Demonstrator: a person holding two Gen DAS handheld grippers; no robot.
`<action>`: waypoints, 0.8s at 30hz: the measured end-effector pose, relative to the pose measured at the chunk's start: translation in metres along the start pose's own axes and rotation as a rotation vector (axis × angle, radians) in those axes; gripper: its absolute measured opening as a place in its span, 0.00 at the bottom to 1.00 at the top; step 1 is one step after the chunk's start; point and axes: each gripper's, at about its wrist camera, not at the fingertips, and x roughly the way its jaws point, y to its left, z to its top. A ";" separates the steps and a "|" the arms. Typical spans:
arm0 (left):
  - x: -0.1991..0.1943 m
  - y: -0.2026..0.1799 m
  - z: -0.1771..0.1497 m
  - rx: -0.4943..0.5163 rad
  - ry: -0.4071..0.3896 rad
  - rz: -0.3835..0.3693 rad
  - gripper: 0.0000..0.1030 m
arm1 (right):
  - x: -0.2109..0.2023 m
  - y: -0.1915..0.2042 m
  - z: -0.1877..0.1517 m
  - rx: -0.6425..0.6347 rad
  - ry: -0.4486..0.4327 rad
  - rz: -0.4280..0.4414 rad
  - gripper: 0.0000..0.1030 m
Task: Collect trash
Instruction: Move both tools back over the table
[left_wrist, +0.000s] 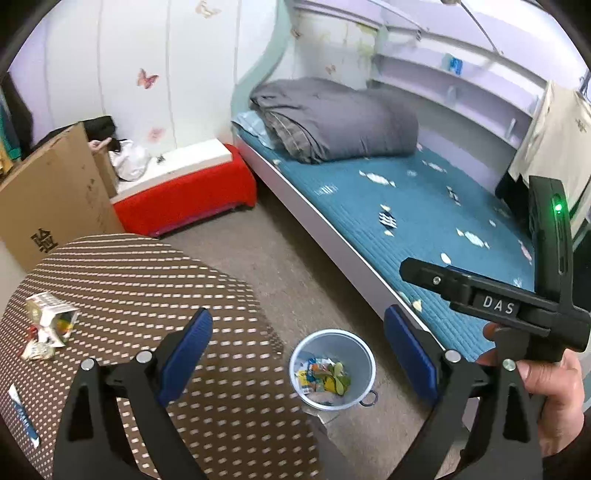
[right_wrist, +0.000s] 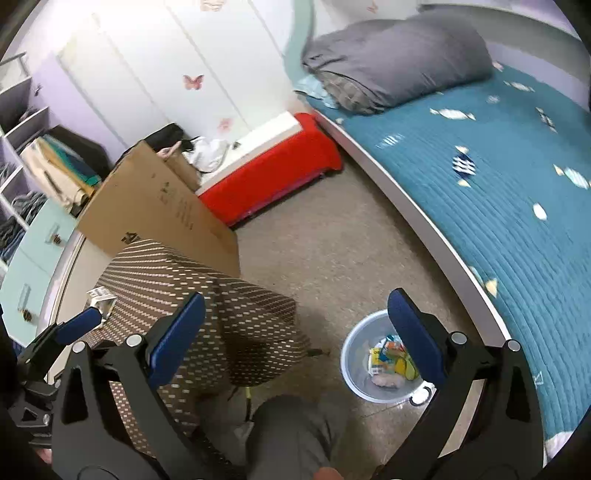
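Observation:
A pale blue trash bin (left_wrist: 332, 369) stands on the floor and holds several colourful wrappers; it also shows in the right wrist view (right_wrist: 380, 362). Crumpled cartons and wrappers (left_wrist: 50, 325) lie at the left of the round table with a brown dotted cloth (left_wrist: 147, 280). A carton corner shows in the right wrist view (right_wrist: 101, 299). My left gripper (left_wrist: 299, 347) is open and empty, above the table edge and the bin. My right gripper (right_wrist: 297, 325) is open and empty, above the bin and the floor. The right gripper's body (left_wrist: 498, 306) shows in the left wrist view.
A bed with a teal quilt (left_wrist: 406, 206) and a folded grey duvet (left_wrist: 332, 118) runs along the right. A red bench (left_wrist: 184, 195) and a large cardboard box (left_wrist: 55, 195) stand behind the table. A person's knee (right_wrist: 291, 435) is below the right gripper.

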 end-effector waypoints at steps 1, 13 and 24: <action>-0.008 0.007 -0.002 -0.010 -0.015 0.010 0.90 | -0.001 0.005 0.001 -0.012 -0.002 0.006 0.94; -0.056 0.092 -0.032 -0.148 -0.081 0.139 0.90 | 0.007 0.112 -0.006 -0.196 0.008 0.108 0.94; -0.098 0.192 -0.084 -0.376 -0.111 0.303 0.90 | 0.040 0.209 -0.031 -0.408 0.082 0.204 0.94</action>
